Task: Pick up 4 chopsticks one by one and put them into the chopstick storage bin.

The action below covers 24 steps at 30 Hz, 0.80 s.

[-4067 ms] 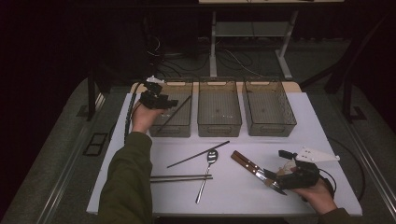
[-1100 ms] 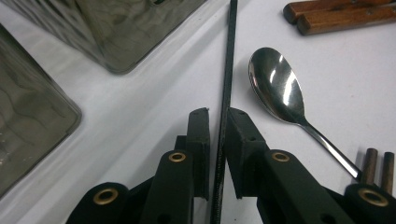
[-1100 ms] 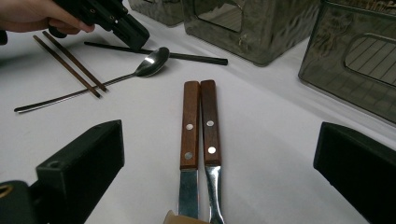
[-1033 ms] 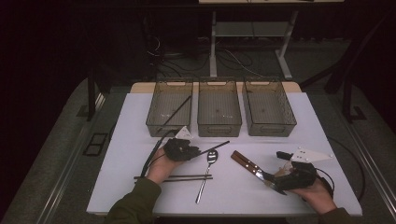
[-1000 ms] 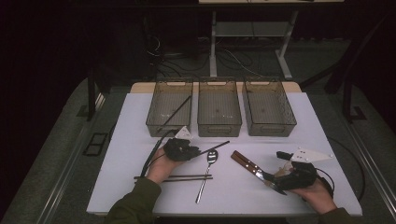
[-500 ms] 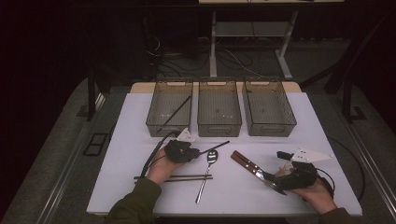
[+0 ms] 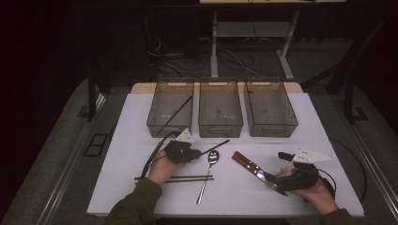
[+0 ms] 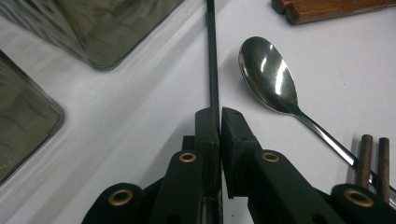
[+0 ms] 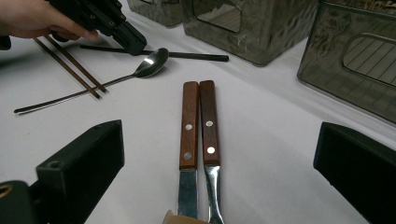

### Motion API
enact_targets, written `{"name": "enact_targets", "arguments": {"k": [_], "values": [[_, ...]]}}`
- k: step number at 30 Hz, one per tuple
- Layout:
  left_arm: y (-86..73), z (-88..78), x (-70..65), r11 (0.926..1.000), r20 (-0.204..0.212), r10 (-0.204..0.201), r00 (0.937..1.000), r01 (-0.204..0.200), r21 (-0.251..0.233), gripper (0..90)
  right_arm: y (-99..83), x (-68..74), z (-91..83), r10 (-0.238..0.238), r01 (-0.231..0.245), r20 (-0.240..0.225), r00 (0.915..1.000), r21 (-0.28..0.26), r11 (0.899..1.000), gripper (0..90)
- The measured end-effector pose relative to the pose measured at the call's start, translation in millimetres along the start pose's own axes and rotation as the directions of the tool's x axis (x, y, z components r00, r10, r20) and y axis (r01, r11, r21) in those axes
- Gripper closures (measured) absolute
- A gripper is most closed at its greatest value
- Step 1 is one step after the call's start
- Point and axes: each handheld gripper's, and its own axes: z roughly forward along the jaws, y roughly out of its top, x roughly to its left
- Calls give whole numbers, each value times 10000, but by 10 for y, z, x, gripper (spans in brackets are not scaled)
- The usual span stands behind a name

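While the left gripper (image 8: pixel 219 122) had just been closing, its jaws pinched one thin black stick (image 8: pixel 212 60) lying on the white desk (image 7: pixel 328 122) left of centre. Nearer the front edge lay two brown chopsticks (image 7: pixel 173 178), one steel spoon (image 7: pixel 209 169) and two wooden-handled knives (image 9: pixel 198 123) between the right gripper's (image 9: pixel 219 172) wide-open jaws. Three smoky plastic bins (image 7: pixel 220 110) lined the far edge.

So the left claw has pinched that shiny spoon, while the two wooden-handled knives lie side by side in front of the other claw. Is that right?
Not quite. The left claw has pinched the black stick, not the spoon, which lies free beside it, as the left gripper view shows. The two knives do lie side by side in front of the right claw.
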Motion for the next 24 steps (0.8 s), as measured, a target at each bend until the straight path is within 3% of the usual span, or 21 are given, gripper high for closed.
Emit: {"name": "enact_targets", "arguments": {"k": [2,7,24], "values": [[6,-1,10,9999,17,129,9999,-129,14,856,0,0,-3,13,-13,-3,10000,-12,10000,18],[0,-18,17,9998,88,-194,9998,195,-48,856,-1,-6,-8,9,-9,-15,10000,-34,10000,18],[49,-244,45,9984,360,-480,9982,491,-292,856,0,-8,-17,20,-20,10,10000,-73,10000,18]]}}
